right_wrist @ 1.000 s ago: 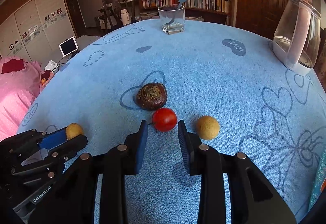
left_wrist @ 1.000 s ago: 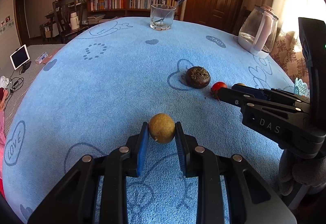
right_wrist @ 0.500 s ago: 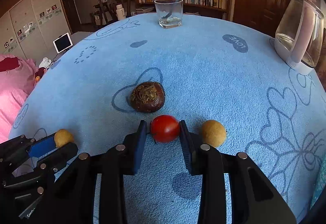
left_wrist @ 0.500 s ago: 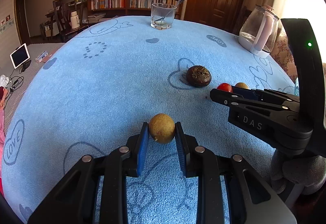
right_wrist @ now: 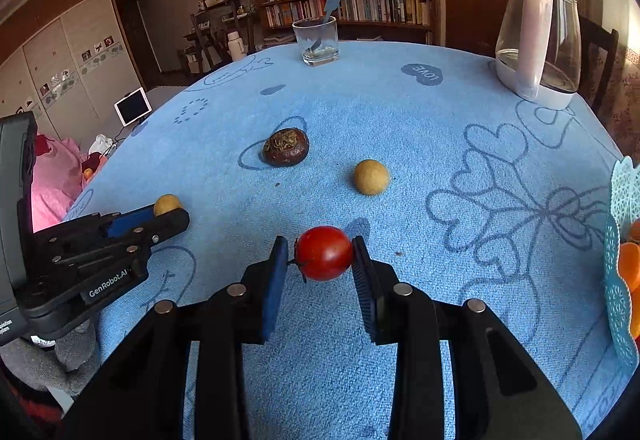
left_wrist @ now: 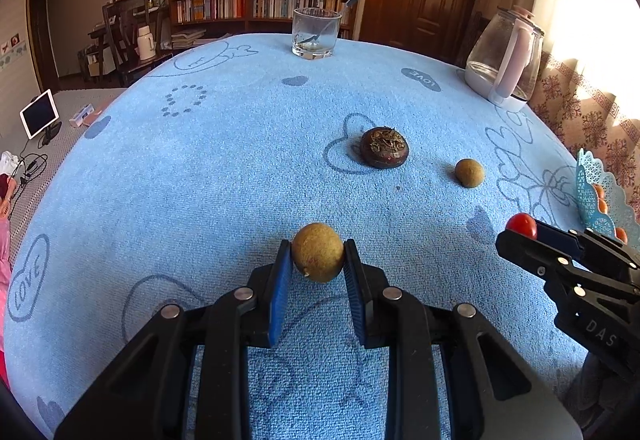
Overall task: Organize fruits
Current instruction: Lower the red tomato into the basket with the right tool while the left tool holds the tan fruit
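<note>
My left gripper (left_wrist: 317, 260) is shut on a round tan fruit (left_wrist: 317, 257) above the blue cloth. It also shows in the right wrist view (right_wrist: 168, 205). My right gripper (right_wrist: 322, 254) is shut on a red tomato (right_wrist: 324, 253) and holds it off the cloth; the tomato also shows in the left wrist view (left_wrist: 521, 225). A second tan fruit (right_wrist: 371, 177) lies on the cloth ahead. A dark brown fruit (right_wrist: 286, 152) lies to its left. A light blue basket (right_wrist: 618, 252) with orange fruit stands at the right edge.
A drinking glass (left_wrist: 316, 33) with a spoon stands at the table's far side. A glass kettle (right_wrist: 538, 40) stands at the far right. The blue tablecloth (left_wrist: 200, 180) covers the round table. Bookshelves and a door stand behind.
My right gripper closed on the tomato, lifted it and drew back to the right, away from the dark fruit. My left gripper kept its hold on the tan fruit.
</note>
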`<state>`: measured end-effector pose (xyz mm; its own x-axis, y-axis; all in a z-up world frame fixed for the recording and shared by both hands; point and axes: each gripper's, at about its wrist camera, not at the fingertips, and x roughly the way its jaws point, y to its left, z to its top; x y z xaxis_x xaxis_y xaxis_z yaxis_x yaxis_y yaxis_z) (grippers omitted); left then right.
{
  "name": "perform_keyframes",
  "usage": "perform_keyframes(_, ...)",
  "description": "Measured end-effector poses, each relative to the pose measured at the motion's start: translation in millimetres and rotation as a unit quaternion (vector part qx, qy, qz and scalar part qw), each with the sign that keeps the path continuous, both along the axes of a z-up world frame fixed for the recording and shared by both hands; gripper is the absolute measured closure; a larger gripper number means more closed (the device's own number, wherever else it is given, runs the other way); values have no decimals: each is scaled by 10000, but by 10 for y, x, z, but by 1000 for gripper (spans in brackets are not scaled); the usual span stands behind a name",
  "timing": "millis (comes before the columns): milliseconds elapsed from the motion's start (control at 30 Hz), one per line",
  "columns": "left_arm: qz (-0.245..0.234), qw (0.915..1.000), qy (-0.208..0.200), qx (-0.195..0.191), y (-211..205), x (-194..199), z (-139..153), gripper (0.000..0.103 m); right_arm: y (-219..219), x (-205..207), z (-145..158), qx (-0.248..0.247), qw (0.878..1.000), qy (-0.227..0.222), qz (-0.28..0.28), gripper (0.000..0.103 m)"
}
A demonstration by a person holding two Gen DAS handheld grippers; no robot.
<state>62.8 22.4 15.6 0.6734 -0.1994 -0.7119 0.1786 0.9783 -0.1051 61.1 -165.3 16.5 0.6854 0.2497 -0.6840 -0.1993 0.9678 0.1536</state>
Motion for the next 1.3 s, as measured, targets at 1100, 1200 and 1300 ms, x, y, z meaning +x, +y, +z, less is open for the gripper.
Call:
perform_keyframes(1100,-246,9996,109,64,-450,-242,-9,77,-1964,-1103,478,560,9713,-803,-2168,69)
perform_keyframes(1200,-278,9995,117,81,-496,-253,-8,77,-2138,-1170,455,568,9660,-804,-2392,69)
perform_keyframes(1300,-324,9993,133,106,-546,-263,-14,77,-2295,-1208,403,612,9610,-770,-2586,69)
